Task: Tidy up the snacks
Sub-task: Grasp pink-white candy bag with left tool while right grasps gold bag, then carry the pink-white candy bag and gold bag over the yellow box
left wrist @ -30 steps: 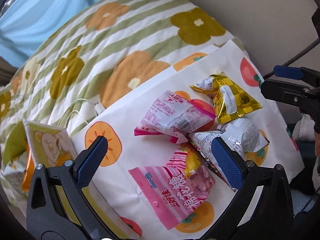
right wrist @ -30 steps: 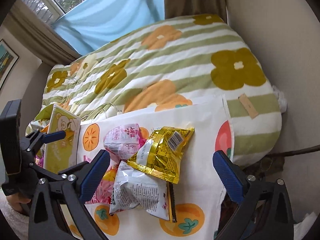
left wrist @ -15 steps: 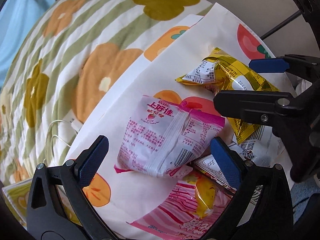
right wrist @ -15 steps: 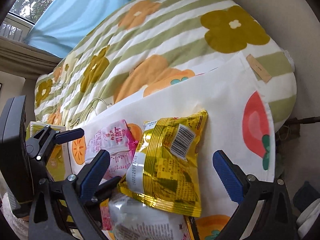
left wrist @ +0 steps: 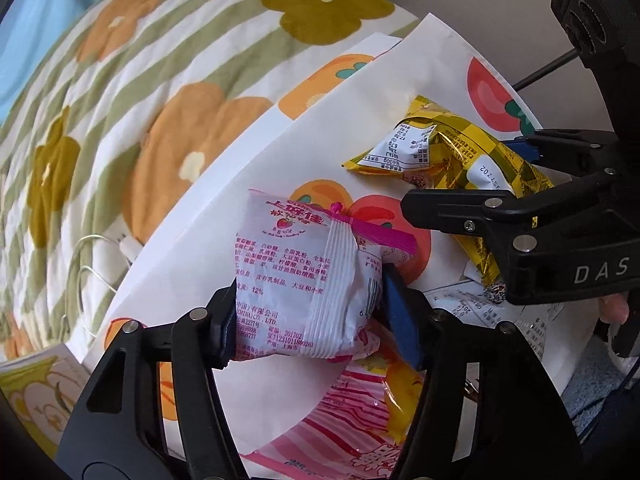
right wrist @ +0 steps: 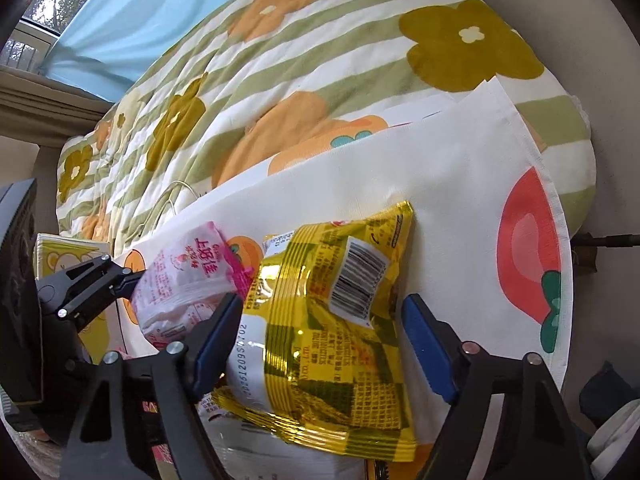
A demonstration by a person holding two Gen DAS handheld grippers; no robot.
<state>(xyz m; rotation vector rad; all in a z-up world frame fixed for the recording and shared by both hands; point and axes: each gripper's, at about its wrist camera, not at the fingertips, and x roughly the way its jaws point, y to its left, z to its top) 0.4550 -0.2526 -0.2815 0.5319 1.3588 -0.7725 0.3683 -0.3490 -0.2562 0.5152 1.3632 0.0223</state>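
A pink-and-white snack bag lies on a white fruit-print cloth; my left gripper is shut on its near end. It also shows in the right wrist view. A yellow foil snack bag lies between the fingers of my right gripper, which is partly closed around it with a gap at the right pad; in the left wrist view the yellow bag shows at the right. A pink striped bag and a white bag lie under them.
The cloth lies on a bed with a green-striped flower quilt. A white cable lies on the quilt at the left. A yellow cartoon-print box stands left of the cloth. A wall runs along the right.
Both grippers have moved forward and down onto the snacks. The left has closed on the pink-and-white bag. The right has narrowed around the yellow bag.
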